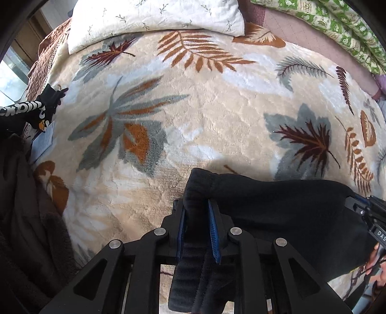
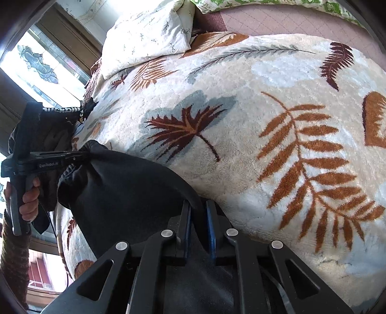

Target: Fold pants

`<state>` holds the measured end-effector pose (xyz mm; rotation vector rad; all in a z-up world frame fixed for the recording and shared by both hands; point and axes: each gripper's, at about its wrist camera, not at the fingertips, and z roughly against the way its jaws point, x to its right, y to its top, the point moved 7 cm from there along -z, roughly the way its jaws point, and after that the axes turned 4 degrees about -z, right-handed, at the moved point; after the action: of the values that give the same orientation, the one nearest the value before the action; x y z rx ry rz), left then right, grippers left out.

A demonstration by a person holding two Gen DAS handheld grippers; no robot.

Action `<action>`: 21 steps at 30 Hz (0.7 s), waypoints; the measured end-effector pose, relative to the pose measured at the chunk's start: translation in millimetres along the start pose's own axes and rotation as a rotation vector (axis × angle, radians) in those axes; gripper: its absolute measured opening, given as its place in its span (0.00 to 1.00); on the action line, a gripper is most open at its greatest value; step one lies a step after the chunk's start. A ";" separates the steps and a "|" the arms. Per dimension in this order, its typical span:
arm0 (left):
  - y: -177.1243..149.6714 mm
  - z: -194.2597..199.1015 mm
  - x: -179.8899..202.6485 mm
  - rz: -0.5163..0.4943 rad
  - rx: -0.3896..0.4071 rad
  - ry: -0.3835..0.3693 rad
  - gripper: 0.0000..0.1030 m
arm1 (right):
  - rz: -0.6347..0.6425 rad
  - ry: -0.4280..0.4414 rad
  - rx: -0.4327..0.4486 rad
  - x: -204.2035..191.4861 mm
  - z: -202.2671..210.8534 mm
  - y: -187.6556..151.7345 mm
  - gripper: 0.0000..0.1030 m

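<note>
Black fleecy pants (image 1: 277, 205) between grippers

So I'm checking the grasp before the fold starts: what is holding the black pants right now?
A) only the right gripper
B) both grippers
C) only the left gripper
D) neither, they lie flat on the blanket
B: the black pants are pinched in the left gripper and the right gripper, jaws closed on fabric in each wrist view.

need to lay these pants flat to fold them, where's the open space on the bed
The leaf blanket is bare across its middle, from the black pants up to the white pillow. The left edge is crowded with dark clothes; the green quilt borders the far right. Both grippers, left and right, grip the pants.
</note>
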<state>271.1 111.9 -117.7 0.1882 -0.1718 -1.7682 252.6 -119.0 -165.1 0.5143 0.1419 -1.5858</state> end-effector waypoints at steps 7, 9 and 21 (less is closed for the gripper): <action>-12.5 41.8 -11.1 0.002 0.094 -0.112 0.75 | -0.139 0.095 0.124 35.3 95.1 -28.8 0.43; -24.4 49.5 -14.2 -0.007 0.099 -0.131 0.75 | -0.222 0.070 0.198 68.0 138.7 -50.3 0.47; -73.7 6.1 -10.3 0.020 -0.045 -0.091 0.81 | -0.650 -0.038 0.269 199.3 202.4 -197.9 0.58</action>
<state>201.4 137.0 -127.5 0.0737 -0.1988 -1.7596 12.8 -362.4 -109.2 0.6884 0.0679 -2.2673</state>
